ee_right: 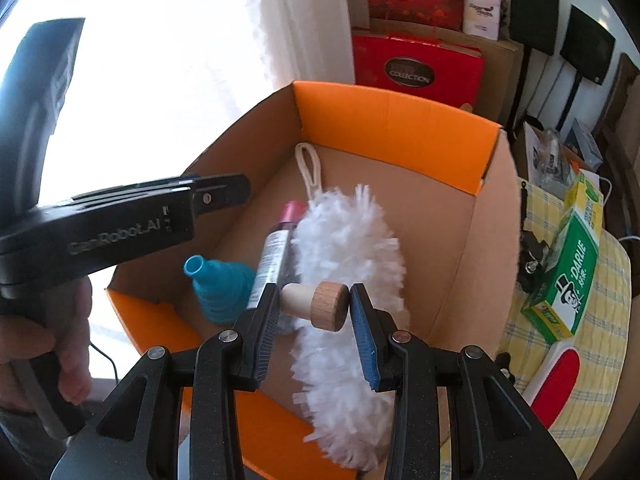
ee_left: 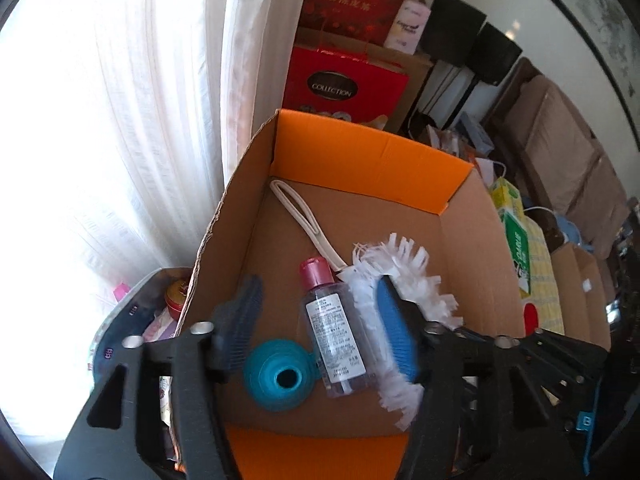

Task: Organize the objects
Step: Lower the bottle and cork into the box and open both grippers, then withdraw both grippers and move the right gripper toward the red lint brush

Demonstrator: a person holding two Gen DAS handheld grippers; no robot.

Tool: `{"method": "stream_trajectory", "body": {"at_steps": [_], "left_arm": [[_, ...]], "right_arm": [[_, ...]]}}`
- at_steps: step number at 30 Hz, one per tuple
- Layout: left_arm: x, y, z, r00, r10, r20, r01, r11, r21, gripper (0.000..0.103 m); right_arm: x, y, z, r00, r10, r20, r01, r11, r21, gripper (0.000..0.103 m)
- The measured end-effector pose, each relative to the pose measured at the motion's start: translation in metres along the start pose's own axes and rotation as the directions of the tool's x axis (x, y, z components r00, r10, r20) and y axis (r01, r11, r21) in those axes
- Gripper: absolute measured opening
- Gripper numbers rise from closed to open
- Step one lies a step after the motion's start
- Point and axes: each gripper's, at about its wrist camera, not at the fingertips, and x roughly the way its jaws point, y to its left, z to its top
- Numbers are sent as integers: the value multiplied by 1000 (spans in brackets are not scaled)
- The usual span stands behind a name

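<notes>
A cardboard box (ee_left: 472,240) sits by a bright curtained window (ee_left: 100,120), gift boxes (ee_left: 344,84) beyond. The left gripper (ee_left: 320,332) stands apart over it; the right gripper (ee_right: 316,308) clamps a wooden cork stopper (ee_right: 320,304).

in the cardboard box (ee_left: 480,240): one duster (ee_right: 348,248), one bottle (ee_left: 336,332), one teal funnel (ee_left: 276,376). one wooden stopper (ee_right: 320,306) above. two red gift boxes (ee_left: 344,84) behind.
</notes>
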Motion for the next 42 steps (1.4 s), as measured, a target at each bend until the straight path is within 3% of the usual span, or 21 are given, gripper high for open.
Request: {"method": "stream_trajectory", "body": {"at_steps": [5,9,20,22,27,30,37,42], "left_arm": [[-16,0,-9,999,4,32,-4,1000,19,75],[-24,3,-13,999,-15,46,15,1000,3,94],[-28,10,-18,998,-14,54,15,1000,-19,99],[-28,9,-20,998,-5,58,6,1000,-13,101],[-35,6,-23,996,10,84,-10,1000,-3,103],[-40,3,-23,995,3,98,-4,1000,9,103],[-46,-17,-26,994,-8,107,2,999,55,103],[-46,-35,-32,995,-25,98,16,996,87,103]], "right_arm": [[7,10,-6,999,20,-38,-21,999,-32,36],[13,16,-12,997,33,-63,-36,998,-44,36],[3,10,-20,998,30,-51,-31,999,-13,37],[-3,7,-19,999,25,-36,-25,1000,-7,41],[-23,-4,-20,999,-26,18,26,1000,9,71],[-34,-12,-22,997,-72,42,71,997,22,84],[-59,-45,-32,992,-108,72,101,990,95,102],[-74,-66,-39,986,-148,82,135,980,144,103]]}}
